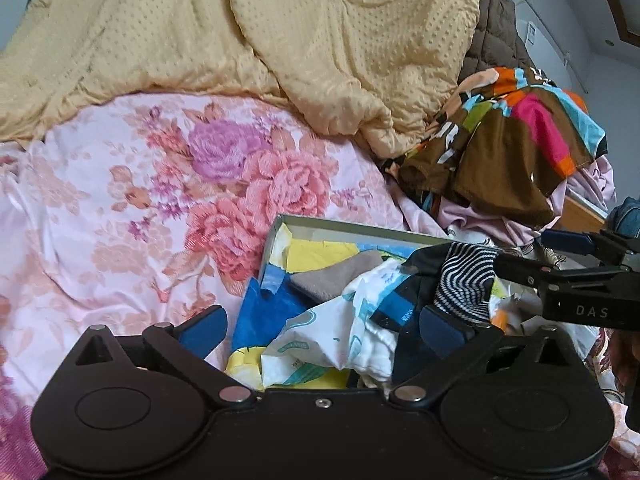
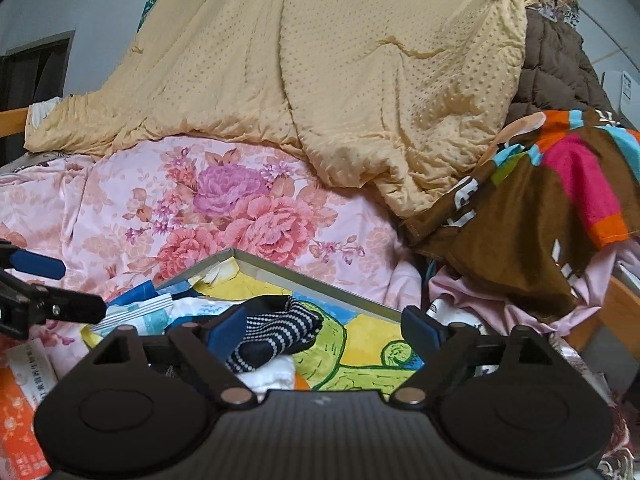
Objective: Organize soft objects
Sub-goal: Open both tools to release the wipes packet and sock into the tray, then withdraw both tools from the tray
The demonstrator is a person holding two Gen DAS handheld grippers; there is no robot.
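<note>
**Left wrist and right wrist views: both of my grippers spread wide over a box of soft things on a bed**

Left wrist view, from the left: a pink bedsheet printed with large pink and purple roses (image 1: 132, 200) covers the bed, and a rumpled pale yellow dotted quilt (image 1: 248, 28) lies across its far side. My left gripper (image 1: 320, 326) has its blue-padded fingers (image 1: 204, 330) spread wide, holding nothing. Between and just beyond them sits a shallow grey-rimmed cardboard box with a bright blue, yellow and green printed lining (image 1: 340, 225). Inside are a white cloth with pale blue printing (image 1: 320, 340), a grey-brown cloth (image 1: 324, 278) and a navy-and-white patterned sock (image 1: 466, 280) lying on top of the heap at the right. My right gripper (image 1: 532, 254) reaches in from the right edge with its fingers apart, the lower one just beside the sock; I cannot tell whether it touches. Further right, a brown cloth with pink, orange and light blue patches (image 1: 516, 140) is piled beyond the box.

Right wrist view, from the left: my left gripper's fingers enter at the edge, apart. My right gripper (image 2: 322, 326) is wide open and empty. The sock (image 2: 276, 328) lies in the box (image 2: 316, 280) just beside my left finger (image 2: 224, 330), over a green and yellow drawing. The quilt (image 2: 360, 80) hangs behind, with a dark brown quilted jacket (image 2: 556, 68) and the multicoloured cloth (image 2: 532, 216) at right.
</note>
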